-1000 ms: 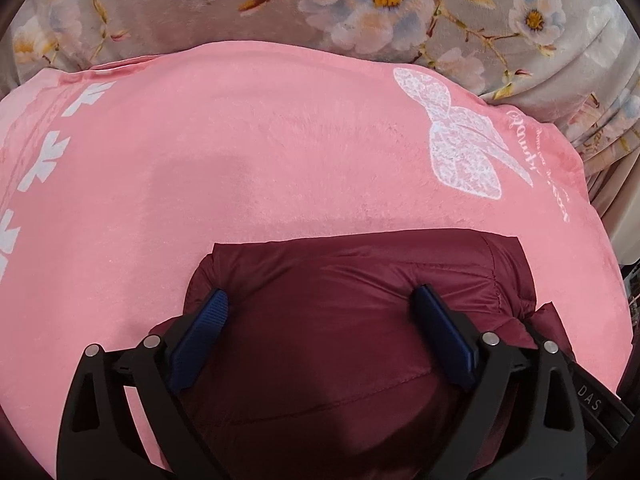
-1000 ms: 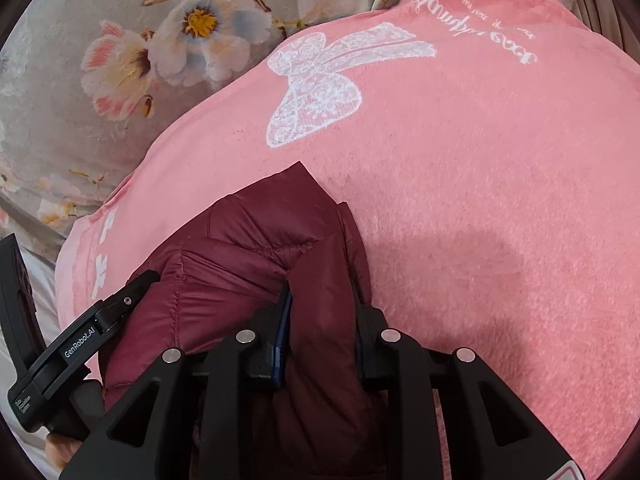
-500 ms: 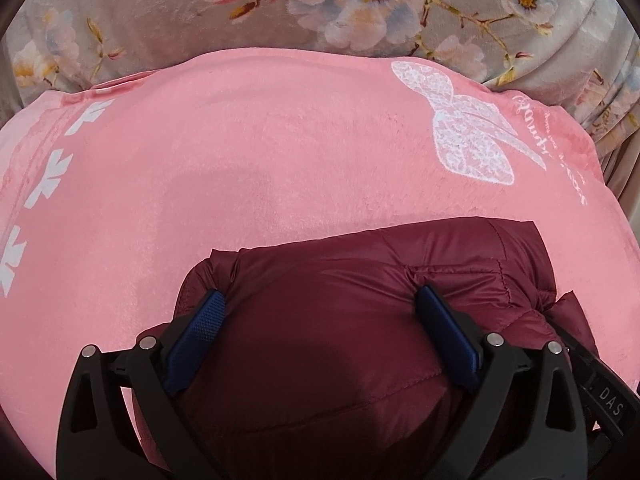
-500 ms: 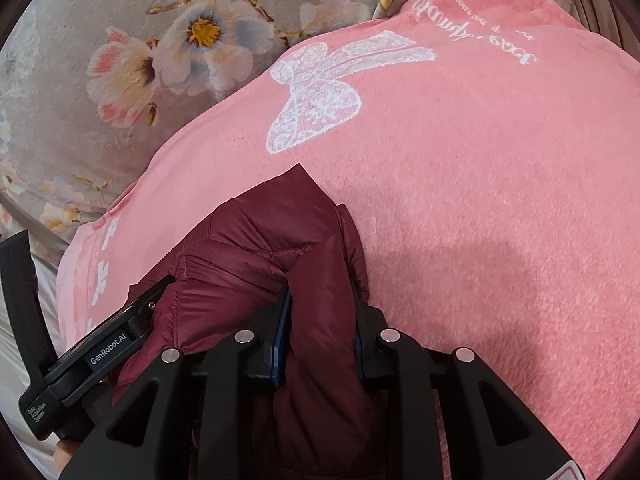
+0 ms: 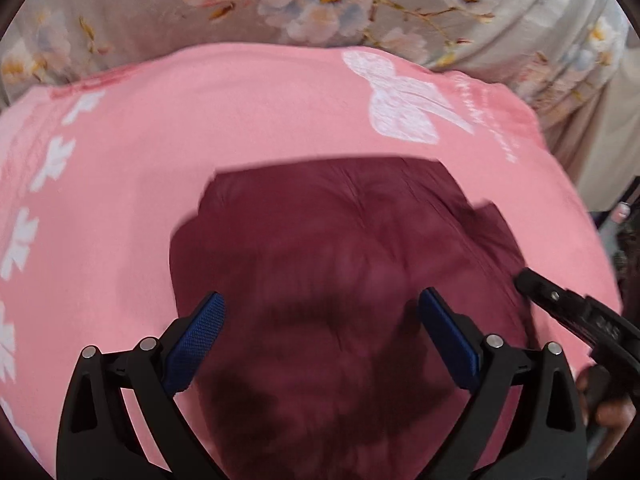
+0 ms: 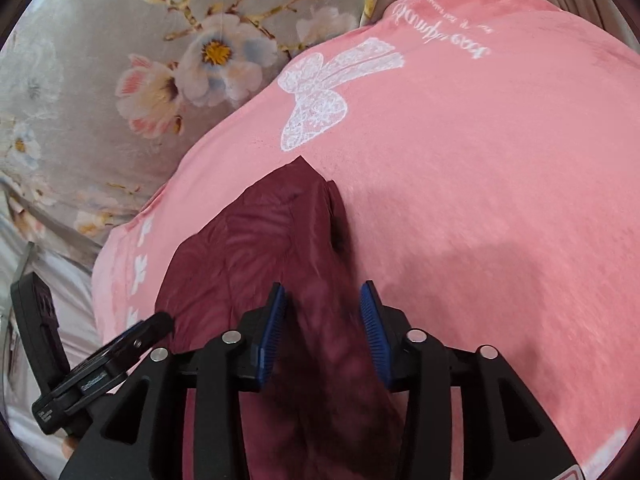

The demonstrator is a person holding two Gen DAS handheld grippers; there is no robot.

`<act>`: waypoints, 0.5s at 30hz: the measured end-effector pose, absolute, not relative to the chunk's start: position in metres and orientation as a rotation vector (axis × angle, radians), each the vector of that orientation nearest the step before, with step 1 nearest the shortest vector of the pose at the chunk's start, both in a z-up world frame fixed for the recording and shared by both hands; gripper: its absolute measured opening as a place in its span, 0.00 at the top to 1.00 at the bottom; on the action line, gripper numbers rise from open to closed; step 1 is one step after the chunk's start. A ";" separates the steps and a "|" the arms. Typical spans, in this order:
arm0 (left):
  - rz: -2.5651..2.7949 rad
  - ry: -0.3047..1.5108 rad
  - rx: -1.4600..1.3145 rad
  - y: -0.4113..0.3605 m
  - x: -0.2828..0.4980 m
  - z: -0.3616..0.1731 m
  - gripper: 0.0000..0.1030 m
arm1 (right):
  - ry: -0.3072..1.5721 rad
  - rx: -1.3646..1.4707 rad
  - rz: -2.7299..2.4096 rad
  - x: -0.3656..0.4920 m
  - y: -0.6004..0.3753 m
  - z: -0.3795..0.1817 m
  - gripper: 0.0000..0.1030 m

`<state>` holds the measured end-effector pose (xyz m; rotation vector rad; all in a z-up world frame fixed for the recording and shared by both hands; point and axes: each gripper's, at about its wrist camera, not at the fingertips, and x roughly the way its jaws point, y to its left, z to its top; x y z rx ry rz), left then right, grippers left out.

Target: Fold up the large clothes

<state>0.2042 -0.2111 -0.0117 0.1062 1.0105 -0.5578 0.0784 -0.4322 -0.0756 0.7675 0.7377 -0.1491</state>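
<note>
Left wrist view: the camera is sitting behind the left gripper, looking steeply down and forward along its jaws, close over the maroon jacket lying between and ahead of them. Right wrist view: the camera is riding behind the right gripper, facing forward and down at similar closeness. Both views are sharing the jacket, the pink blanket beyond the jaws, its white bow print, and the floral sheet farthest ahead.

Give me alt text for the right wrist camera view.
The right gripper, jaws just opened, straddles a fold of a maroon puffer jacket on a pink blanket. The left gripper shows at lower left.
</note>
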 end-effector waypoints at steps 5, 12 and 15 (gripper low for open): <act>-0.581 1.120 -0.062 -0.169 0.160 -0.023 0.08 | 0.802 0.730 -0.131 0.045 -0.414 -0.084 0.60; -0.616 1.145 -0.173 -0.123 0.115 -0.037 0.08 | 0.794 0.680 -0.145 0.032 -0.393 -0.088 0.73; -0.639 1.127 -0.087 -0.125 0.102 -0.042 0.08 | 0.760 0.683 -0.127 0.023 -0.388 -0.075 0.90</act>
